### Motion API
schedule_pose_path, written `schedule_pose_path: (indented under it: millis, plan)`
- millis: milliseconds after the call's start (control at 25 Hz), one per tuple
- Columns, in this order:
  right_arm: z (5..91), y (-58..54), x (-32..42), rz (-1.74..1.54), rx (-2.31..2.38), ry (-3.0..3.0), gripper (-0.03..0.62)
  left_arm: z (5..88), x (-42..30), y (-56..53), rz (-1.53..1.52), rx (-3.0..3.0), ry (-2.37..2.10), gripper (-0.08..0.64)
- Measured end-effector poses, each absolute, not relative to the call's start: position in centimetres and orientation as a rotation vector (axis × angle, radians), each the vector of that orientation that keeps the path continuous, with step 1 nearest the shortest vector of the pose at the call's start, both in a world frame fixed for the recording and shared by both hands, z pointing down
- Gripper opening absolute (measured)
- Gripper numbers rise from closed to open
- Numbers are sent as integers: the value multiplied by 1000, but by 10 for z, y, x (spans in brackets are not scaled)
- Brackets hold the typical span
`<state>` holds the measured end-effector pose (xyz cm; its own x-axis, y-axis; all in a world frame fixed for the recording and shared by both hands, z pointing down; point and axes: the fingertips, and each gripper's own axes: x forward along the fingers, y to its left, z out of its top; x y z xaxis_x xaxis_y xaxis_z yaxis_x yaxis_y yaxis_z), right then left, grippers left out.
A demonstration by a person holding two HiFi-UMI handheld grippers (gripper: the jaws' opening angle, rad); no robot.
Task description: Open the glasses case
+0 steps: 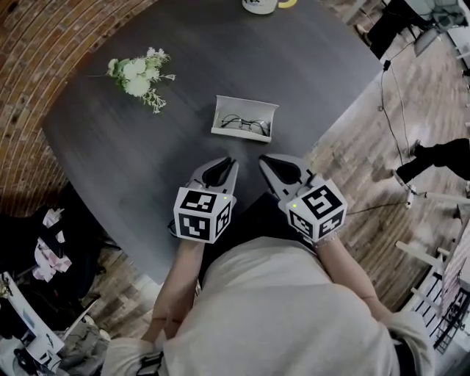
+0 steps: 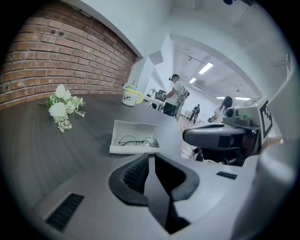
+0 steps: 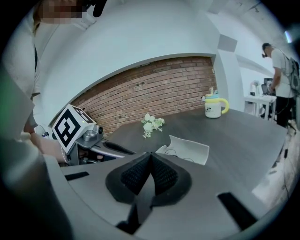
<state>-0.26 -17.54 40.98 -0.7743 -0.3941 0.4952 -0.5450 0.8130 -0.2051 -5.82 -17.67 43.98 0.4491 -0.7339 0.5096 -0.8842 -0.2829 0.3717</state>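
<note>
Glasses case (image 1: 246, 106) lies open mid-table (image 1: 125, 154), lid up, glasses (image 1: 244, 123) inside. Left gripper (image 1: 229, 163) and right gripper (image 1: 266, 161) sit side by side near the table's near edge, apart from the case. Left jaws slightly apart, nothing between. Right jaws together, empty. Flowers (image 1: 138, 79) off left, mug (image 1: 261, 6) at the far edge.

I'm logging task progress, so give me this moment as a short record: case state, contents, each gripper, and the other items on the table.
case: glasses case, lid open, on the dark table
contents: glasses lying inside
left gripper: fingers slightly apart, nothing between them, short of the case
right gripper: fingers together, empty, short of the case
other items: flowers, mug
</note>
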Motion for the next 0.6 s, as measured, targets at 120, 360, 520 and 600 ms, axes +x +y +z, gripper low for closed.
schedule_pose_path:
  millis: [120, 360, 520, 600]
  plan:
    - [413, -170, -4, 491, 677, -2550, 5, 438, -54, -175, 301, 2087, -1347, 55]
    - [417, -162, -1, 510, 663, -2536, 5, 434, -47, -169, 285, 2100, -1332, 55]
    - [418, -163, 2, 518, 677, -2536, 5, 433, -46, -166, 256, 2094, -1339, 55]
    - [421, -163, 2, 531, 678, -2532, 5, 433, -45, -163, 259, 2091, -1342, 55]
